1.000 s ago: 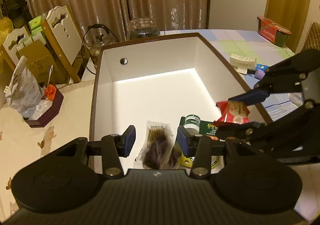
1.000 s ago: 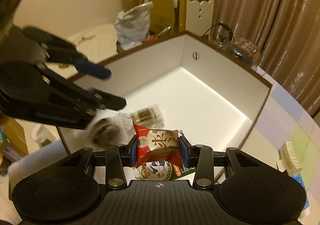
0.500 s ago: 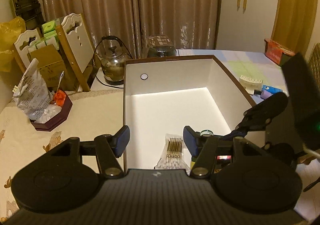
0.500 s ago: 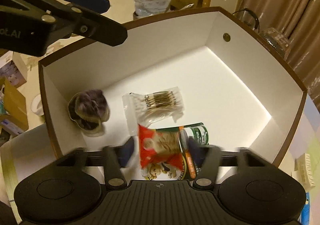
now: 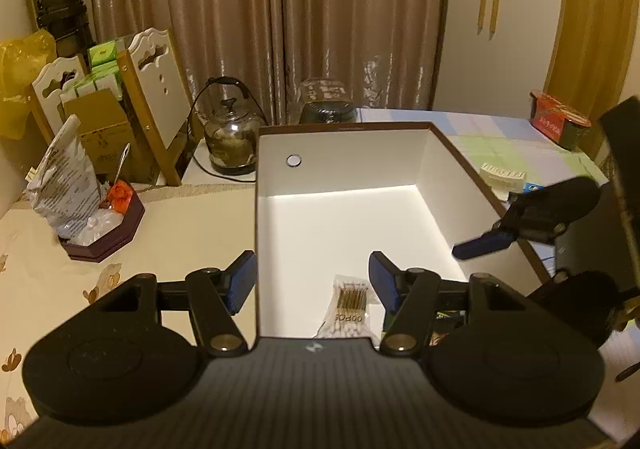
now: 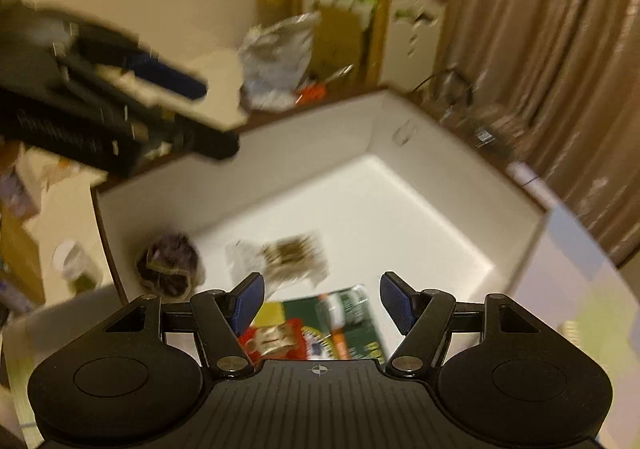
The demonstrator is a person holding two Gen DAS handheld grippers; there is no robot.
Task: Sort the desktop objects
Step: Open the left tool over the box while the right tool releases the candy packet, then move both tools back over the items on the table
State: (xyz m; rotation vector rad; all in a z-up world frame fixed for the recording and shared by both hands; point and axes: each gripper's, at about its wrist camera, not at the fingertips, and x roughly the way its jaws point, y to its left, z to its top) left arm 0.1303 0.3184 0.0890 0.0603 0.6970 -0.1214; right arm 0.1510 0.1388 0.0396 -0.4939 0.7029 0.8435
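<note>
A white box with a brown rim point(image 5: 344, 127) point(image 6: 400, 185) stands on the table. Inside lie a bag of cotton swabs point(image 5: 350, 305) point(image 6: 288, 253), a dark purple bundle point(image 6: 170, 267), a green packet point(image 6: 348, 317) and a red snack packet point(image 6: 276, 339). My right gripper point(image 6: 322, 299) hangs open above the box's near corner, the red packet lying loose below it. My left gripper point(image 5: 312, 281) is open and empty over the box's near left wall. The right gripper's fingers point(image 5: 484, 243) show at the right in the left wrist view. The right wrist view is blurred.
On the table beyond the box lie a white comb-like item point(image 5: 504, 175), a blue item point(image 5: 532, 188) and a red tub point(image 5: 560, 123). A glass kettle point(image 5: 230, 145), a jar point(image 5: 328, 105), a dark tray with a foil bag point(image 5: 100, 225) and chairs point(image 5: 156, 101) stand at left and back.
My right gripper carried the red snack packet over the box, opened and dropped it onto the green packet, then rose. My left gripper pulled back from the box and stayed open.
</note>
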